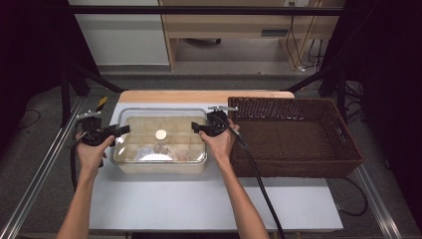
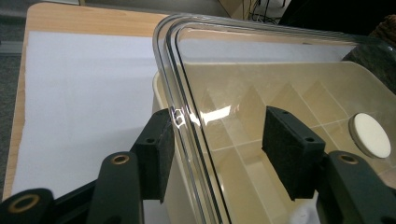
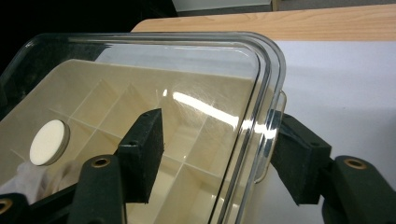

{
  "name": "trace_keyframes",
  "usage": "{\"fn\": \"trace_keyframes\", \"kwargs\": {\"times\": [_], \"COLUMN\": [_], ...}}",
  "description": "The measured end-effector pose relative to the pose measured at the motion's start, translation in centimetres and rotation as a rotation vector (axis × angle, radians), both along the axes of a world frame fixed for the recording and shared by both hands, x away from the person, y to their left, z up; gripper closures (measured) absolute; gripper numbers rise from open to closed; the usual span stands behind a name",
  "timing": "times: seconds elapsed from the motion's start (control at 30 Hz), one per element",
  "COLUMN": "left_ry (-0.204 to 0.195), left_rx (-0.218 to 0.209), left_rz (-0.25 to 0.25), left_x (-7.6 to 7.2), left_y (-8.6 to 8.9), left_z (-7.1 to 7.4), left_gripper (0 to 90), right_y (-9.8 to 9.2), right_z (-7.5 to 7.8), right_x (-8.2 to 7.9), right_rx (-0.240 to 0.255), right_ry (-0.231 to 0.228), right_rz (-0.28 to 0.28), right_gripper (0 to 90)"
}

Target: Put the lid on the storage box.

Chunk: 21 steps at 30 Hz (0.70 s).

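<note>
Honestly, both grippers sit spread, jaws straddling the clear lid's [image 1: 158,133] rim: left gripper [image 2: 217,149] low in its view, right gripper [image 3: 219,154] likewise. Lid rests on the cream divider box [image 1: 159,167], mid-frame. Closing unevenly could skew it toward the wicker basket [image 1: 298,172].

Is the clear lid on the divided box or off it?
On. The clear lid covers the cream divided box, its rim overhanging the box's edge in both gripper views.
</note>
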<state>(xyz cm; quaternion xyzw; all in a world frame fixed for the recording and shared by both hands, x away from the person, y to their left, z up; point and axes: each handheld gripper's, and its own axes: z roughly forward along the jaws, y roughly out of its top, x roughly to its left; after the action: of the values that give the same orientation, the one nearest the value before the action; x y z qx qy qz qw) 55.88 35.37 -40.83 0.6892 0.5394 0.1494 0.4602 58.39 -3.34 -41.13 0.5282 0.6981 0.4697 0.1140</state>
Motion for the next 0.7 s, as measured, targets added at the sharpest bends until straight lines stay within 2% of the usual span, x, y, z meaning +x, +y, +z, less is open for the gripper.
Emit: {"fn": "trace_keyframes", "kwargs": {"times": [0.4, 0.6, 0.63, 0.7], "left_ry": [0.025, 0.036, 0.044, 0.048], "left_rx": [0.021, 0.019, 0.026, 0.021], "left_rz": [0.003, 0.014, 0.016, 0.015], "left_x": [0.41, 0.48, 0.55, 0.63], "left_y": [-0.15, -0.24, -0.33, -0.32], "left_z": [-0.5, -0.87, -0.95, -1.02], "left_gripper": [41.9, 40.4, 40.3, 39.3], "right_y": [0.33, 0.67, 0.75, 0.71], "right_z": [-0.63, -0.93, -1.04, -1.06], "right_x": [0.06, -0.02, 0.0, 0.05], "right_rx": [-0.016, -0.045, -0.083, -0.084], "right_ry": [-0.008, -0.026, -0.031, -0.028], "right_rz": [-0.022, -0.03, -0.039, -0.036], "right_gripper": [36.1, 32.4, 32.2, 32.3]}}
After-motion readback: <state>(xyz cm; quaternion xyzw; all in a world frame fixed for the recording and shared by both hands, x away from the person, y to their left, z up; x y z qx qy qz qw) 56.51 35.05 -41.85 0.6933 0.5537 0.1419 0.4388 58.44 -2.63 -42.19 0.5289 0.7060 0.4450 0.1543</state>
